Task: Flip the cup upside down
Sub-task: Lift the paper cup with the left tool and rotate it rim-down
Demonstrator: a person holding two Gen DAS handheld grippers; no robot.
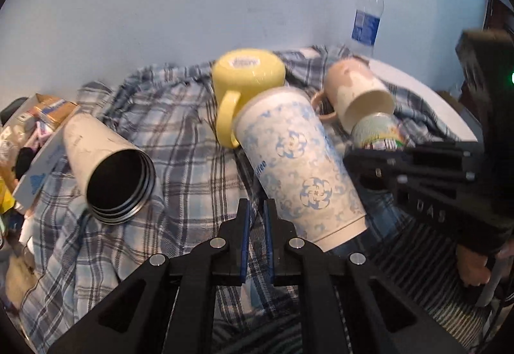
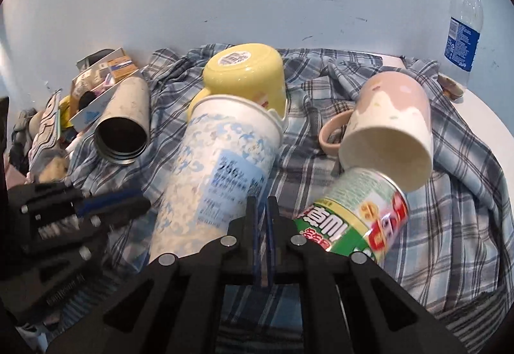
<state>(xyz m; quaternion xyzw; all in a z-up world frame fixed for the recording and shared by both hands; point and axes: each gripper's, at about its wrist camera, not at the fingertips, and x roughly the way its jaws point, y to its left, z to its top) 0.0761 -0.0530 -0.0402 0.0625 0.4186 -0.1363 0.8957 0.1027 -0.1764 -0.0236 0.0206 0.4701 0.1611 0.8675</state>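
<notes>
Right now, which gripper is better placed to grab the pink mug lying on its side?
Right, probably. The pink mug lies just ahead and right of the right gripper, whereas the left gripper has the tall paper cup between.

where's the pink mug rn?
The pink mug lies on its side on the plaid cloth, right of centre in the right wrist view, its mouth over the green can and right of the yellow mug.
</notes>
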